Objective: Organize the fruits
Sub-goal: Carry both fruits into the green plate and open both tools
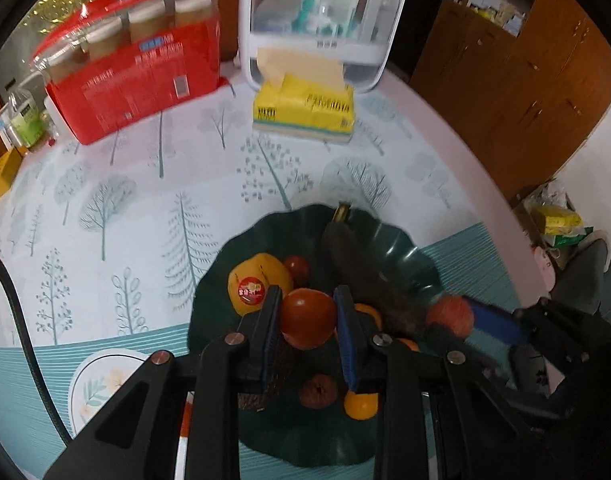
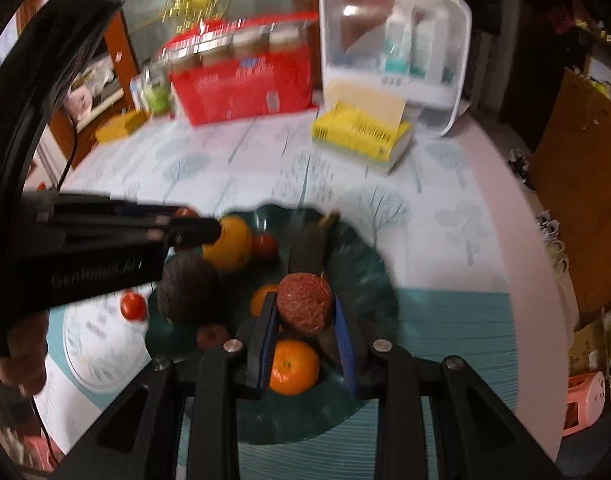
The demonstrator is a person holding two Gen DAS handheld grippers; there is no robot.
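My left gripper (image 1: 307, 300) is shut on a red tomato (image 1: 307, 320), held above a dark green plate (image 1: 409, 256). On the plate lie a yellow fruit with a red sticker (image 1: 259, 284), a small tomato (image 1: 297, 268), a blackened banana (image 1: 361, 268) and an orange (image 1: 359, 404). My right gripper (image 2: 305, 300) is shut on a speckled reddish-brown round fruit (image 2: 305, 304) over the same plate (image 2: 369, 268). Beneath it sits a tangerine (image 2: 293, 366). An avocado (image 2: 189, 292) rests at the plate's left.
A small tomato (image 2: 132, 306) lies on the tablecloth left of the plate. At the back stand a red box (image 1: 137, 80), a yellow tissue pack (image 1: 305, 108) and a white storage case (image 1: 325, 20). The table edge curves round on the right.
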